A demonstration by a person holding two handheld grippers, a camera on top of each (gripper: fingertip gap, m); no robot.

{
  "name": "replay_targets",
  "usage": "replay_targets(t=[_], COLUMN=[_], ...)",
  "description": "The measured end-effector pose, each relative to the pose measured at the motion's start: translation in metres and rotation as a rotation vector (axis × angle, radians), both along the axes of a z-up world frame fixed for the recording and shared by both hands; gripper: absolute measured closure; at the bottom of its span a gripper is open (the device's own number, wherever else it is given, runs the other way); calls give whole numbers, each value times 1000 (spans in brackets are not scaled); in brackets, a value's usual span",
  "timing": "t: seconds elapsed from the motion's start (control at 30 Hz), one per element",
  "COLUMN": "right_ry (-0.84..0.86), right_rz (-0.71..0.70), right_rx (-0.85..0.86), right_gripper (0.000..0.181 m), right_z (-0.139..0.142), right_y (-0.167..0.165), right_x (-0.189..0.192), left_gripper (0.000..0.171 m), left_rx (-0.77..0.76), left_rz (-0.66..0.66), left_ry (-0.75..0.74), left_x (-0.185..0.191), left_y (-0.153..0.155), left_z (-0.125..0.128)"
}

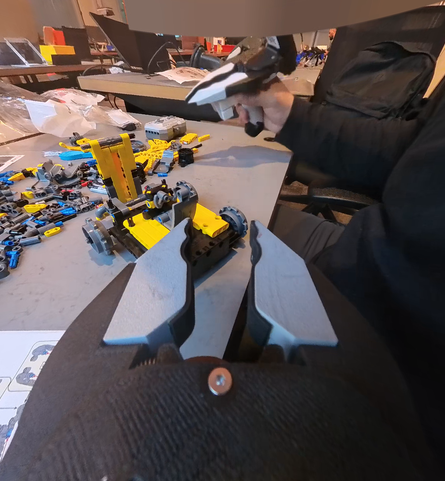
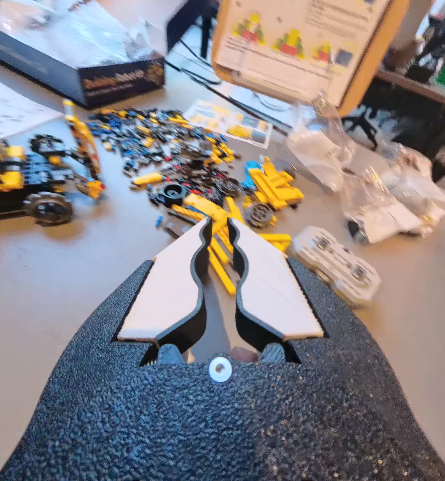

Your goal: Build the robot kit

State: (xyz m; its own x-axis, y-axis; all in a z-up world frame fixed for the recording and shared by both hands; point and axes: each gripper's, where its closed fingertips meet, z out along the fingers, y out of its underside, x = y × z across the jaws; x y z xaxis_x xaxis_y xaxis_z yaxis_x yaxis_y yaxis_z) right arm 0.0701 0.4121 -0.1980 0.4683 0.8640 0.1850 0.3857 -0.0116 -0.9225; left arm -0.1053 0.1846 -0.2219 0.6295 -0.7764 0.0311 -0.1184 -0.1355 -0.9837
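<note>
My left gripper (image 1: 220,229) is open, low over the grey table. Its fingers straddle the black rear end of a yellow and black brick vehicle model (image 1: 148,229) with grey wheels and a yellow upright frame. The left finger (image 1: 164,273) is against the black block; the right one stands clear. My right gripper (image 2: 218,222) hangs empty above a heap of yellow beams (image 2: 273,187), its jaws only a narrow gap apart. It also shows in the left wrist view (image 1: 192,100), held in a hand high over the table. That view is blurred by motion.
A spread of small loose parts (image 1: 20,208) (image 2: 164,145) lies left of the model (image 2: 7,182). A grey box unit (image 1: 165,127) (image 2: 338,268), plastic bags (image 1: 59,112) (image 2: 385,197), instruction sheets (image 1: 7,377) and a dark box (image 2: 86,75) surround them. The table edge (image 1: 281,182) runs at the right, beside the person's dark sleeve (image 1: 346,125).
</note>
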Motion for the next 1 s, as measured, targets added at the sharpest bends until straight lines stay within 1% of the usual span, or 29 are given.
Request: replay_targets(t=[0.07,0.17,0.2,0.37,0.43,0.5,0.6,0.67,0.77,0.87,1.0], right_ry=[-73,-294,-351,-483,-452,-378,-400,-379,-389,-406,-409], right_rz=[-76,-227,-252,-188,-150,-70,-58,-48,-60,-62,-59], right_rx=[-33,-40,-52,-190,-229,-276,-240,-236,-249,-285,-328], right_gripper=[170,174,174,169,171,172,169,169,165,155,153], right_z=[-6,-27,-33,-60,-62,-58,-59,-58,-65,-74,-79], right_y=[21,51,56,54,52,43,44,44,46,47,50], right_x=[26,74,86,113,110,93,80,73,76,85,94], left_gripper=[132,132,131,132,132,132,132,132,132,131,132], left_rx=[0,0,-1,-4,-5,-9,-11,-11,3,7,2], left_rz=[-1,-4,-5,-6,-7,-7,-7,-7,-10,-20,-28], left_ry=[-3,-8,-10,-15,-17,-18,-21,-16,-4,-10,-37], left_x=[0,0,0,-1,-1,-1,0,1,2,2,0], left_y=[0,-1,-1,-1,-1,0,0,0,-1,-3,-4], left_z=[0,1,1,1,1,1,1,1,0,1,4])
